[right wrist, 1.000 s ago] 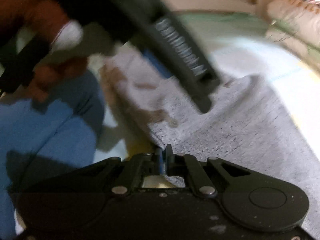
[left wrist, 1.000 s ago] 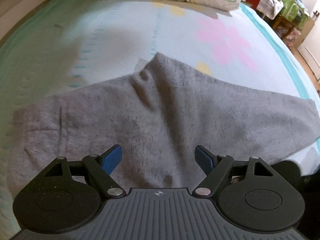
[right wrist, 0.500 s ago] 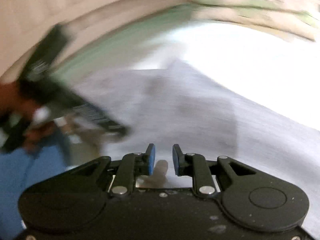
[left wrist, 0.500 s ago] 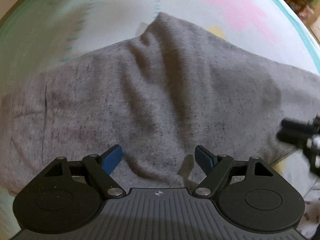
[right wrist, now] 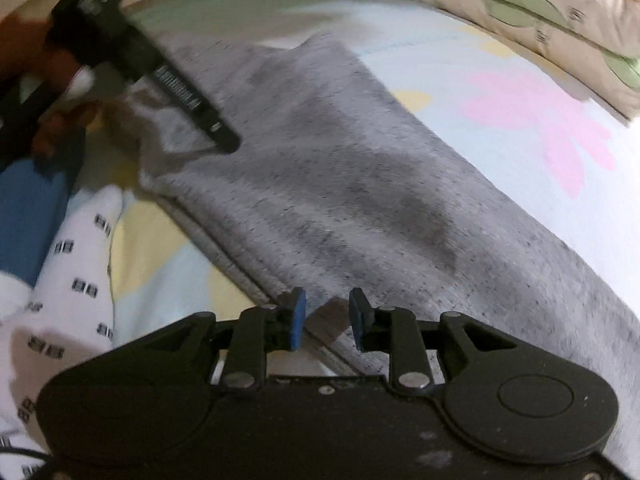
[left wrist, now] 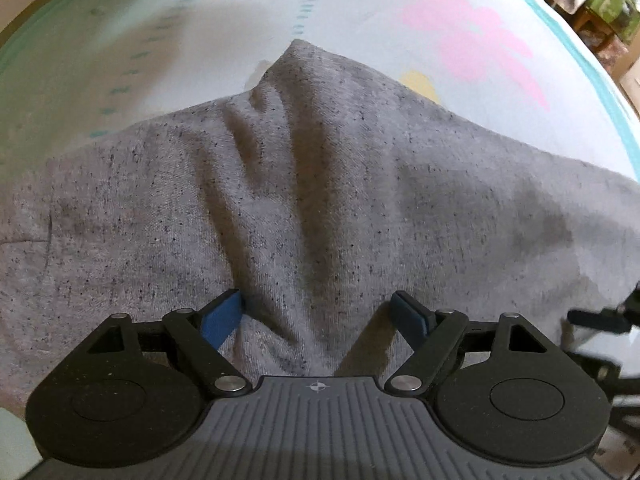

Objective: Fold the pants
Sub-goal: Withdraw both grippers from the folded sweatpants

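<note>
The grey pants (left wrist: 320,200) lay flat on the bed (left wrist: 160,40), long axis running from 9 to 3 o'clock in the left view, a peaked fold pointing to 12. The left claw (left wrist: 316,312) hung spread wide above them. The right claw (right wrist: 326,318), partly parted, straddled their edge at 6 o'clock.

pants (left wrist: 320,200): both ends cut off by frame edges | left gripper (right wrist: 132,60): motion-blurred in right view | right gripper (left wrist: 600,316): cropped at edge
</note>
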### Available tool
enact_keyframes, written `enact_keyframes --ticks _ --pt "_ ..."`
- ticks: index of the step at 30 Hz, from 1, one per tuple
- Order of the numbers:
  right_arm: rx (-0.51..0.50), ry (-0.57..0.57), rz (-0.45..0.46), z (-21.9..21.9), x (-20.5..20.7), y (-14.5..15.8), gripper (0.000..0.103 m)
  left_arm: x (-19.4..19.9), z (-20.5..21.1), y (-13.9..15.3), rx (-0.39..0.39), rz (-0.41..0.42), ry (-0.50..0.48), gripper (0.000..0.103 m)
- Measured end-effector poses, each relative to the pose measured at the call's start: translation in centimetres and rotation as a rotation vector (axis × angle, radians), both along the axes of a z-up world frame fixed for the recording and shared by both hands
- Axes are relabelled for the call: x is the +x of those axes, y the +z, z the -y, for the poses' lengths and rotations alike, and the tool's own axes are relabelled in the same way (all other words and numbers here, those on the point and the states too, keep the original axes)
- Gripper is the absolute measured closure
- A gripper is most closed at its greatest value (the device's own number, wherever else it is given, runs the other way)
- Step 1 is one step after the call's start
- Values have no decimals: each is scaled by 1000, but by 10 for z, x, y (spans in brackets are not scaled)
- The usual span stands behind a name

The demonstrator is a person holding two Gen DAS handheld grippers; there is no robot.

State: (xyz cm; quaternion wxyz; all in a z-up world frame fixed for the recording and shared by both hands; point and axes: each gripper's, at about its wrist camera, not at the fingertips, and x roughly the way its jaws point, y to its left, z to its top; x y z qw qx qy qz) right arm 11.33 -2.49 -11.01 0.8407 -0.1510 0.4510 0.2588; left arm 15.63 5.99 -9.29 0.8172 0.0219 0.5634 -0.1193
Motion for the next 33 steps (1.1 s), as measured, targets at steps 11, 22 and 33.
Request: enact_keyframes --ticks 11,22,33 --pt "-50 29 -66 8 8 -5 99 1 1 3 4 5 -20 18" --pt "294 -347 -126 104 33 26 79 33 7 21 0 66 -38 18" --pt "322 -812 -20 258 16 44 71 134 14 -16 29 108 66 4"
